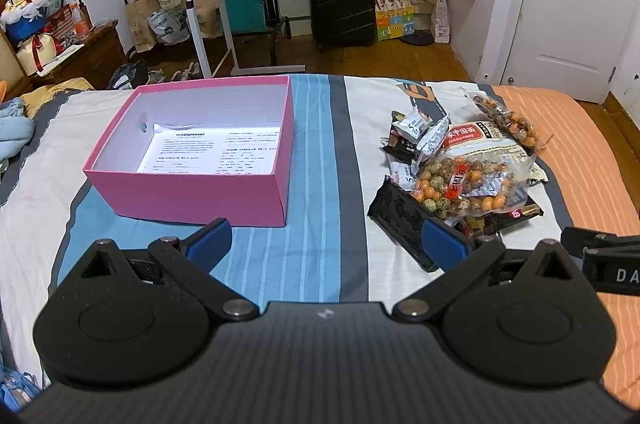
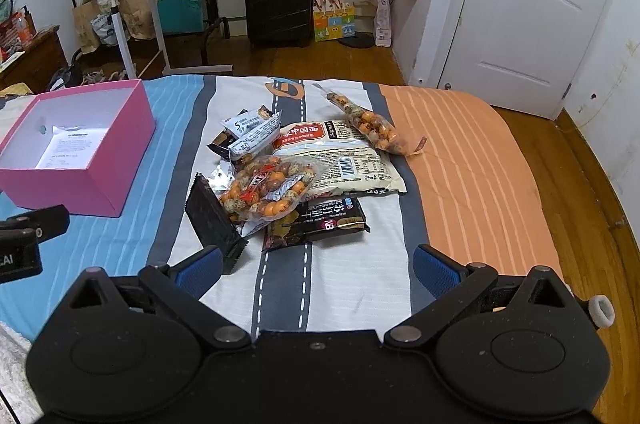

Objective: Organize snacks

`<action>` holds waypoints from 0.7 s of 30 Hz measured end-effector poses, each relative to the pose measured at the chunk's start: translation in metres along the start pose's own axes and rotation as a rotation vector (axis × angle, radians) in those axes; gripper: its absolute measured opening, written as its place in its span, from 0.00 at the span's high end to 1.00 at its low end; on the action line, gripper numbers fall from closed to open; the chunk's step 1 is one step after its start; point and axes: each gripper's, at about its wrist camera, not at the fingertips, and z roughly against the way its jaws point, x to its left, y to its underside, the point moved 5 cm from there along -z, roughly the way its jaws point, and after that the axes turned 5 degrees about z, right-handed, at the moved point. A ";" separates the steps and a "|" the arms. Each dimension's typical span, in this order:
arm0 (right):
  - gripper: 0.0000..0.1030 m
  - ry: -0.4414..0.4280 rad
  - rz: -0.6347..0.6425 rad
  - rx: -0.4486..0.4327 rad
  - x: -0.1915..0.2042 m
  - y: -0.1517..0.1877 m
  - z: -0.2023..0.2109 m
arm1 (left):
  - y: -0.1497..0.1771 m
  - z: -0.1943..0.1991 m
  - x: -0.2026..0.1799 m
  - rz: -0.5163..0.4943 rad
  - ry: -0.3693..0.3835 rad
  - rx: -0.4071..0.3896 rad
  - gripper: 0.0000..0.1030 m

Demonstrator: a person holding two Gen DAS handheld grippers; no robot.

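Two hand-held grippers, both hanging over the near edge of the bed with nothing between their blue pads. The right gripper [image 2: 316,270] is spreading its jaws wide and facing the snack pile [image 2: 296,167], likely lining up a first pick; the left gripper [image 1: 326,242] is likewise gaping, sitting between pile and box, probably waiting its turn. The pile is lying heaped on the white and grey stripes of the bedspread [image 2: 472,159], packets overlapping, so an exact count is uncertain: two clear bags of coated nuts [image 2: 266,193], one large cream noodle bag [image 2: 344,159], at least two dark wrappers, several small white packets. One pink box [image 1: 192,191] is standing open, well apart to the left, holding only a printed sheet [image 1: 216,149], evidently waiting as the destination.
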 end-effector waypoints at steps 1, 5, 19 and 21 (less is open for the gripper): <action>0.00 0.001 0.002 0.001 0.000 0.000 0.000 | 0.000 0.000 0.000 0.000 0.000 0.000 0.00; 0.00 0.002 0.001 0.001 0.001 0.000 0.000 | 0.000 0.000 0.000 0.001 0.000 0.000 0.00; 0.00 0.010 0.008 0.008 0.000 0.001 -0.002 | 0.000 -0.001 0.000 0.002 -0.001 0.000 0.00; 0.00 0.010 0.009 0.008 0.000 0.001 -0.001 | 0.001 -0.001 -0.001 0.003 -0.001 0.000 0.00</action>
